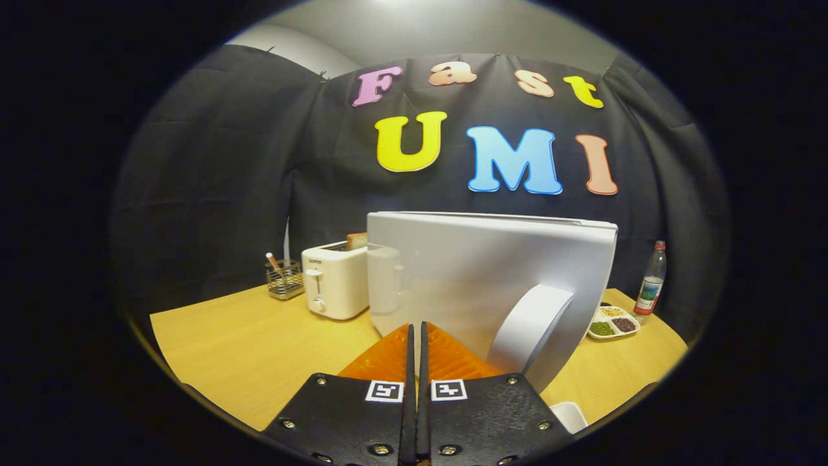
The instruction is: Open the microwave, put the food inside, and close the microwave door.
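Two fingers closed together, holding nothing | gripper (415, 333) tips against microwave door (479, 278) near its handle (527, 330) | step: push door flush, steadily, square-on.

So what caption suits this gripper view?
Shut gripper nosed up to the white microwave's door on a wooden table, white toaster alongside.

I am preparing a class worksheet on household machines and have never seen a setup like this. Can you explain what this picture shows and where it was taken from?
A person holds hand-operated tongs, and a camera riding on them looks forward along their two fingers. The fingers are pressed together with nothing between them. Just ahead stands a white microwave on a wooden table, its door closed. Beside it are a toaster with bread, a wire utensil holder, a divided dish of seeds and a bottle.
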`<control>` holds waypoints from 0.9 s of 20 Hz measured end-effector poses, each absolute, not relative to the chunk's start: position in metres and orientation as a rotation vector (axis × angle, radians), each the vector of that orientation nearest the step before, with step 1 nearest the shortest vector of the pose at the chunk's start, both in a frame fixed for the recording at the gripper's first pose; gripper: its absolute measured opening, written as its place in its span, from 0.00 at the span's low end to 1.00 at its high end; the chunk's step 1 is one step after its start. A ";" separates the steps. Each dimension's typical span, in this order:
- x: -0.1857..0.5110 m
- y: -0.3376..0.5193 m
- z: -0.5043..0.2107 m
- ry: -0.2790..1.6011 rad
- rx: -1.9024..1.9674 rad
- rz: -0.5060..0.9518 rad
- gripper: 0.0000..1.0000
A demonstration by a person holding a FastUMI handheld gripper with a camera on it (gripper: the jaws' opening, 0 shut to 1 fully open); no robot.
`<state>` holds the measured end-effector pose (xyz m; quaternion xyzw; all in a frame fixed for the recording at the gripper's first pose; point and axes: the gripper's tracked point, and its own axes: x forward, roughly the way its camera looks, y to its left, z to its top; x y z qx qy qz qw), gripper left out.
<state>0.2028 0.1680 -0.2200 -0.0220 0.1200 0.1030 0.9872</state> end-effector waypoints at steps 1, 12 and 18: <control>0.214 0.157 -0.221 0.242 -0.051 0.178 0.01; 0.329 0.088 -0.223 0.211 -0.162 -0.059 0.01; 0.361 0.082 -0.225 0.181 -0.233 -0.107 0.04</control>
